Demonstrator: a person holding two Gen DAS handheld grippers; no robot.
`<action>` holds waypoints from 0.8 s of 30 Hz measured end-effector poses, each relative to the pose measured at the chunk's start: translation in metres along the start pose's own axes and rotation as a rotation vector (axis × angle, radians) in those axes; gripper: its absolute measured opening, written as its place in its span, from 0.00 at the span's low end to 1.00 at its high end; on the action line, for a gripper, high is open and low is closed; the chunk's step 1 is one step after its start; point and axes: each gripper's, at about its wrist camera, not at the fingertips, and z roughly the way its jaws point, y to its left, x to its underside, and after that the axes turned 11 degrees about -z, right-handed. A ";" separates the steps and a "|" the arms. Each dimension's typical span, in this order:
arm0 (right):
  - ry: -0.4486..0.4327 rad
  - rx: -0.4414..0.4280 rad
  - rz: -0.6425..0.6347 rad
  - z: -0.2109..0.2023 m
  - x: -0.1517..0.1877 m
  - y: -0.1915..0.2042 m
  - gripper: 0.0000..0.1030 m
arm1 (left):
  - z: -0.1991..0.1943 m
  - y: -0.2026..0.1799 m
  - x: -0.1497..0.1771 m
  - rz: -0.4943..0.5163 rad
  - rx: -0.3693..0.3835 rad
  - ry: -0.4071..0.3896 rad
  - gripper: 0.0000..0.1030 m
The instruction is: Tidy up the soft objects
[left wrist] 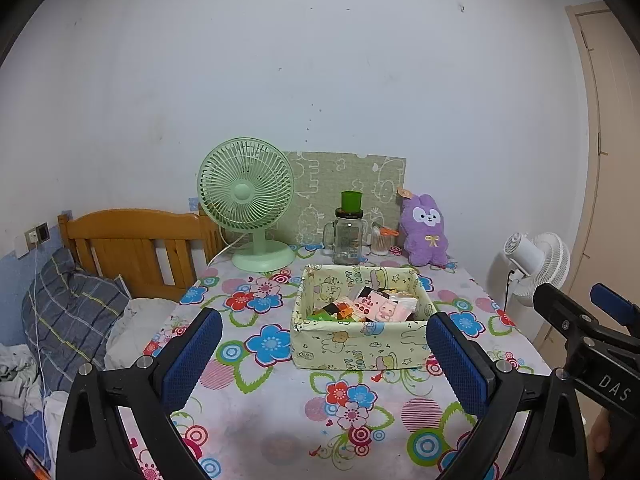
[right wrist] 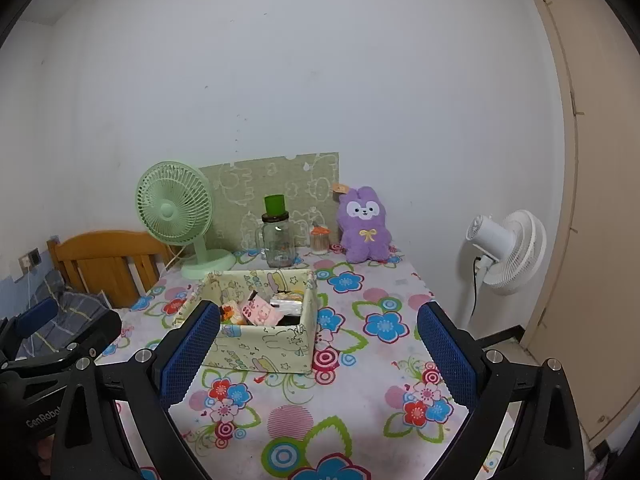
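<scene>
A purple plush bunny sits upright at the back right of the flowered table, against the wall; it also shows in the right wrist view. A pale yellow fabric box stands mid-table and holds small packets and toys; it also shows in the right wrist view. My left gripper is open and empty, held in front of the box. My right gripper is open and empty, to the right of the left one, and shows at the left view's right edge.
A green desk fan, a glass jar with a green cup on top, a small cotton-swab container and a green mat line the table's back. A bed with wooden headboard lies left. A white floor fan stands right.
</scene>
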 end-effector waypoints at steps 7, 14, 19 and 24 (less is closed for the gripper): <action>0.008 0.008 -0.013 0.003 -0.001 0.003 0.97 | 0.000 0.001 -0.002 -0.008 0.008 0.001 1.00; 0.010 0.007 -0.021 0.003 -0.001 0.005 0.97 | 0.001 0.001 -0.002 -0.009 0.008 0.000 1.00; 0.012 0.005 -0.024 0.005 -0.002 0.004 0.97 | 0.004 0.000 -0.003 -0.006 -0.004 0.006 1.00; 0.014 0.006 -0.024 0.005 -0.002 0.005 0.97 | 0.003 0.000 -0.003 0.001 -0.002 0.005 1.00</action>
